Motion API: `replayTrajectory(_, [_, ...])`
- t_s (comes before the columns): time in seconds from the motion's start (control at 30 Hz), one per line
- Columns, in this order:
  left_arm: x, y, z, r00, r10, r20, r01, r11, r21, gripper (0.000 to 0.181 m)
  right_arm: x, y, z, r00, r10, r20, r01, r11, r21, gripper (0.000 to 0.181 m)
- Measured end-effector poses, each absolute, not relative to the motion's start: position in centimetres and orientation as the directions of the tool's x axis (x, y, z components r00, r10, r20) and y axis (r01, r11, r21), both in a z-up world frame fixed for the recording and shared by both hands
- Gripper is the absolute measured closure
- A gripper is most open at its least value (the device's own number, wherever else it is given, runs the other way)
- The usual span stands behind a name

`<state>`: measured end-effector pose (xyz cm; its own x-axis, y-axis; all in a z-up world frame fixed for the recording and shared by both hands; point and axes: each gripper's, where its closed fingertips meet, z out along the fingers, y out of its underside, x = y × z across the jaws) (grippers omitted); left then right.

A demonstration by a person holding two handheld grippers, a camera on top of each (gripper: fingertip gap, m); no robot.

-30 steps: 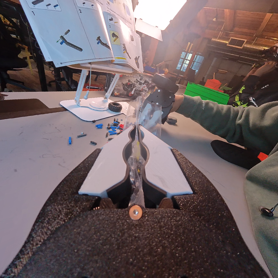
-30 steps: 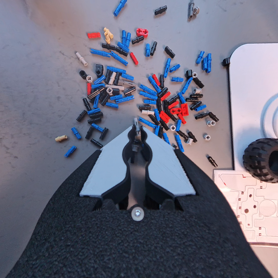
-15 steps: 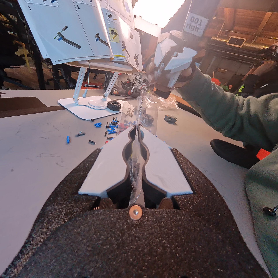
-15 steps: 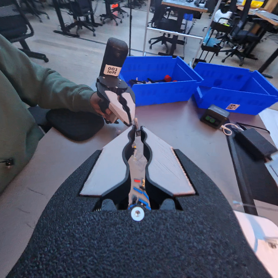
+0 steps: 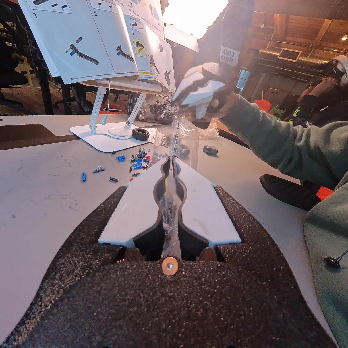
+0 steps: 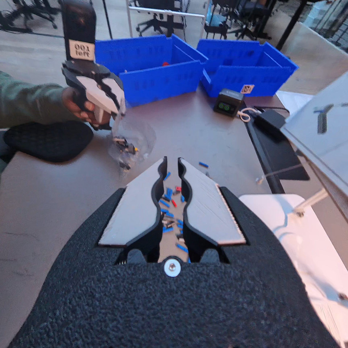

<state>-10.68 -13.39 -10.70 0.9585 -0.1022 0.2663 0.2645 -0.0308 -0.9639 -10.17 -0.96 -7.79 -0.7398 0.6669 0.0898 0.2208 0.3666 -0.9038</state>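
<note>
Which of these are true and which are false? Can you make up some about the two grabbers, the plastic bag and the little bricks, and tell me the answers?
1. The left gripper is shut on the clear plastic bag. True.
2. The right gripper is squeezing a blue pin. False: its jaws stand apart with nothing between them; the small pins lie on the table below.
3. The two blue bins sit on the table. True.
4. The instruction booklet lies flat on the table. False: it is propped up on a white stand.
5. A black tyre rests on the stand's base. True.
</note>
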Motion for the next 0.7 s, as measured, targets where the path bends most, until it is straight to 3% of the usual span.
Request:
replayTrajectory(0.1, [-10.8, -13.4, -10.7, 0.958, -0.098, 0.269, 0.267, -0.028, -0.963, 0.18, -8.5, 1.7, -11.3, -0.685, 0.717, 0.13, 0.271, 0.417, -0.868, 0.181])
replayTrajectory(0.23, [-11.1, -13.4, -10.9, 0.957, -0.087, 0.277, 0.275, -0.032, -0.961, 0.18, -6.0, 2.2, -16.1, -0.684, 0.702, 0.199, 0.308, 0.525, -0.794, 0.181])
replayTrajectory(0.37, [-11.1, -13.2, -11.3, 0.956, -0.08, 0.283, 0.281, -0.042, -0.959, 0.18, -5.3, 1.5, -20.7, -0.702, 0.672, 0.235, 0.366, 0.624, -0.69, 0.161])
replayTrajectory(0.5, [-11.1, -13.2, -11.4, 0.955, -0.079, 0.284, 0.282, -0.045, -0.958, 0.18, -6.9, 1.2, -22.3, -0.682, 0.699, 0.214, 0.41, 0.608, -0.679, 0.171])
replayTrajectory(0.7, [-11.4, -13.4, -11.3, 0.953, -0.078, 0.294, 0.292, -0.039, -0.956, 0.18, -6.9, -0.2, -23.2, -0.714, 0.684, 0.148, 0.432, 0.598, -0.676, 0.162])
